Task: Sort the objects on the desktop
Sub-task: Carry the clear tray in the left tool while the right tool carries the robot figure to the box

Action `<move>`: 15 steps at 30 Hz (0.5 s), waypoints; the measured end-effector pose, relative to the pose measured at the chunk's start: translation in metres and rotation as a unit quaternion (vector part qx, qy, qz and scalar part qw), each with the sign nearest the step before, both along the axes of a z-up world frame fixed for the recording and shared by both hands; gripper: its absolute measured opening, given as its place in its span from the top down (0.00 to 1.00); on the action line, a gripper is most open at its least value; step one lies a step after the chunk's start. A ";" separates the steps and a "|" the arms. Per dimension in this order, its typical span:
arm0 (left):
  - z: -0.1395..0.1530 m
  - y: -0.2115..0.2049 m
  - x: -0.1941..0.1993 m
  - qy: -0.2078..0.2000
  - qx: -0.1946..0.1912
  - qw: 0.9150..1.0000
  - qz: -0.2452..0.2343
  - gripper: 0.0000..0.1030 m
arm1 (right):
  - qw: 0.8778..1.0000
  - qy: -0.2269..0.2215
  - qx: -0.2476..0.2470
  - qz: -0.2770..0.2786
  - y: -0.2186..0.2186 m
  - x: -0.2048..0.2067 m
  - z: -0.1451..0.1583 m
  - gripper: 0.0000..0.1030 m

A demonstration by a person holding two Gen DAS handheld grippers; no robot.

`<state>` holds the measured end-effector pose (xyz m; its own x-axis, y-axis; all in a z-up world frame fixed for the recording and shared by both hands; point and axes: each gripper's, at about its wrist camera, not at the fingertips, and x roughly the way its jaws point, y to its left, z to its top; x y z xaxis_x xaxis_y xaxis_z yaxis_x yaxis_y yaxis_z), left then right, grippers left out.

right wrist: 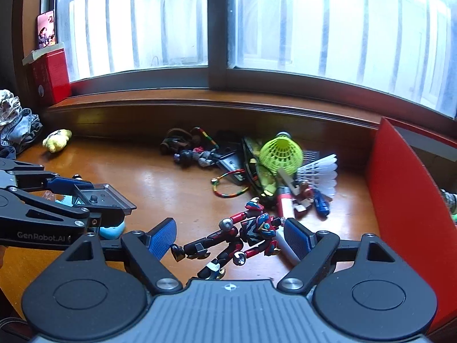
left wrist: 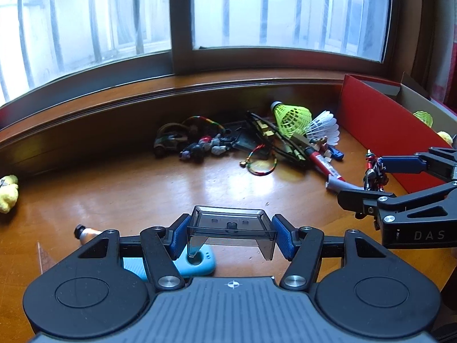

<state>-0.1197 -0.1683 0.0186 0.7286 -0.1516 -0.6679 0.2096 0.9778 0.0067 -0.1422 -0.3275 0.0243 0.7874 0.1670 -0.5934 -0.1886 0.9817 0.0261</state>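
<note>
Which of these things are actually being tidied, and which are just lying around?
Being sorted:
smoky plastic case, held in the left jaws
action figure, between the right jaws
green shuttlecock
white shuttlecock
braided bracelet
red box, already holding items

Just lying about:
phone by the window
crumpled denim clothes

Glossy wooden desk (left wrist: 160,188), clear smoky plastic tray (left wrist: 231,224)

The left hand-held gripper (left wrist: 231,235), low at frame centre, is clamped on a smoky clear case (left wrist: 232,225). The right hand-held gripper (right wrist: 230,235) sits wide apart around a toy figure (right wrist: 242,235).
</note>
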 end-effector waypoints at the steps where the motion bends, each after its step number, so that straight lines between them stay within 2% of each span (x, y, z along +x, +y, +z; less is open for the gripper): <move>1: 0.001 -0.004 0.001 -0.001 0.000 1.000 -0.001 0.41 | 1.000 -0.001 0.000 -0.002 -0.004 -0.001 0.002 0.19; 15: 0.014 -0.051 0.017 -0.021 0.004 1.000 -0.022 0.40 | 0.999 -0.032 0.000 -0.015 -0.047 -0.007 0.020 0.19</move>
